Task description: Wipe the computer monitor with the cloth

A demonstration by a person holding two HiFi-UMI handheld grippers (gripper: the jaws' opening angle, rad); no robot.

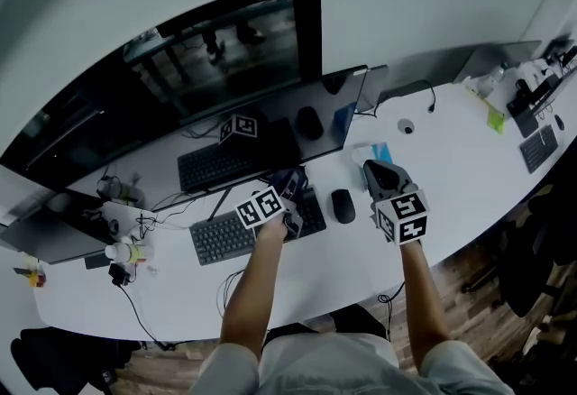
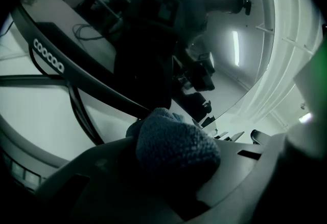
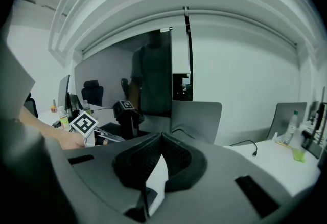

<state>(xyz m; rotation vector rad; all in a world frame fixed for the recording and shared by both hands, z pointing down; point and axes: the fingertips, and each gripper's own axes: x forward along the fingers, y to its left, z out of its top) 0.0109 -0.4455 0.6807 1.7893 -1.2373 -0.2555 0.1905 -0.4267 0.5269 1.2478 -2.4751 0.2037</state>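
The person wore a pale grey short-sleeved shirt, at 6 o'clock in the head view. Its sleeves ended near the elbows, leaving the forearms bare.

Both grippers were dark grey. Each had a white cube printed with black square markers. The left gripper had its cube at its 7 o'clock, and the right gripper had its own at its 5 o'clock.

In the right gripper view the body was smooth matt plastic. It had rectangular slots at 4 and 9 o'clock, and black ribbed pads lined the jaws in a rounded hood.
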